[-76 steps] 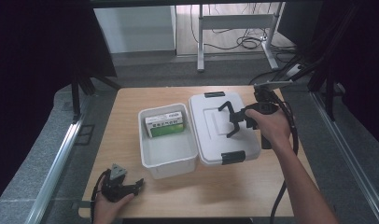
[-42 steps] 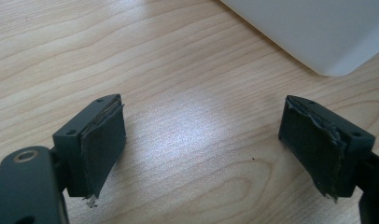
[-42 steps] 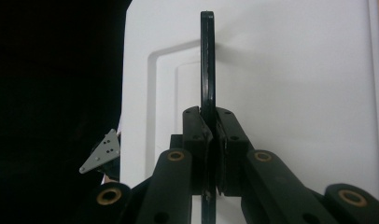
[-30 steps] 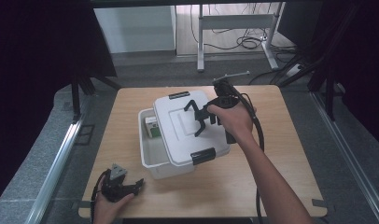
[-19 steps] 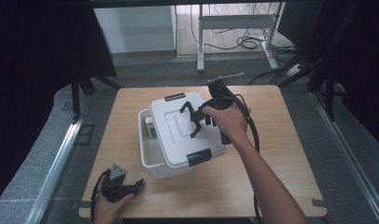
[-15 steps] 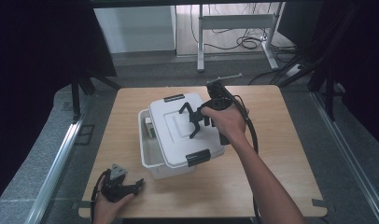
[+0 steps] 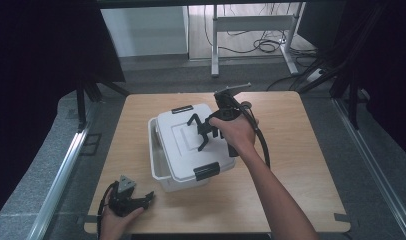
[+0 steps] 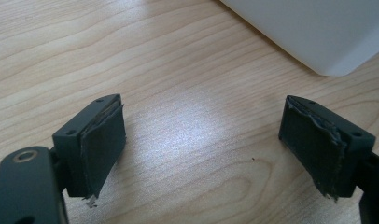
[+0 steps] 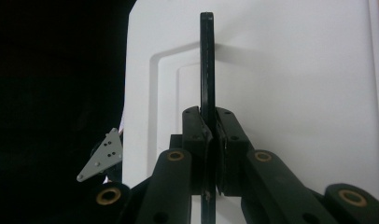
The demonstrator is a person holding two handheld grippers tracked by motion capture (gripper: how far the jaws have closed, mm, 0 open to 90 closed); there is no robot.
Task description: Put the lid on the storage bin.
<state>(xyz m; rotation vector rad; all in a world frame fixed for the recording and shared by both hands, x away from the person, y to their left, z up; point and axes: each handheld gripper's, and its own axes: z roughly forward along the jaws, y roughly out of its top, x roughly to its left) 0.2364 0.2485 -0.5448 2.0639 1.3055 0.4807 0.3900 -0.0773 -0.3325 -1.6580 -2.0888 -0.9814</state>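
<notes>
Overhead, lid handle (image 9: 207, 60) between right fingers (image 9: 193, 135)

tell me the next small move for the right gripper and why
Probably ease the lid a little lower and square it on the bin. The right gripper is shut on the lid's black handle, and the lid sits skewed, with the bin's left rim still uncovered.

Lab recording booth: black curtains (image 7: 36, 60) flank a wooden table (image 7: 301, 135); cables (image 7: 263, 45) trail across the floor behind.
</notes>
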